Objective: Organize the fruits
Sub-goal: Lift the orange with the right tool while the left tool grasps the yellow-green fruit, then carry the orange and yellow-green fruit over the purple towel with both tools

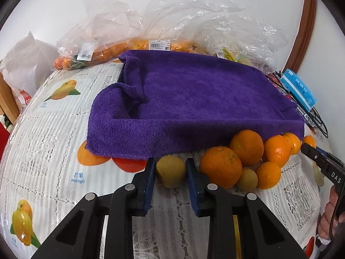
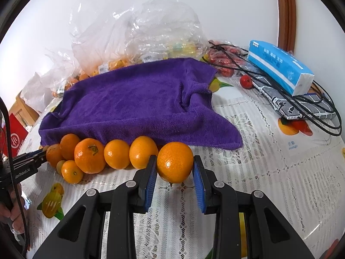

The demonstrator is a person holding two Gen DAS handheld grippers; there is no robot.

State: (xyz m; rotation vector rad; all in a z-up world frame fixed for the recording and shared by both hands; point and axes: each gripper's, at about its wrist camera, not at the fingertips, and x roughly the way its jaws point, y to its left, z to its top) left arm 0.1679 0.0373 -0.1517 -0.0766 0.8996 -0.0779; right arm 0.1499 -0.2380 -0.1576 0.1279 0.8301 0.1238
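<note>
My left claw (image 1: 170,168) pinches small tan fruit (image 1: 170,171); right claw (image 2: 175,166) clamps orange (image 2: 175,161). Row lower left unsorted, towel-covered tray (image 1: 194,99) empty.

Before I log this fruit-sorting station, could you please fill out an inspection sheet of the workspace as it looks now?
Surface: table under a fruit-print plastic tablecloth.
Job's things: a row of oranges along the edge of a purple towel; small yellow-brown fruits among them.
Clutter: clear plastic bags of fruit, blue tissue pack, patterned pouch, red fruits.
Grippers: left gripper shut on a small yellow-brown fruit; right gripper shut on an orange.
Cables: black cables looped over the pouch.
Surroundings: white wall, wooden trim.
</note>
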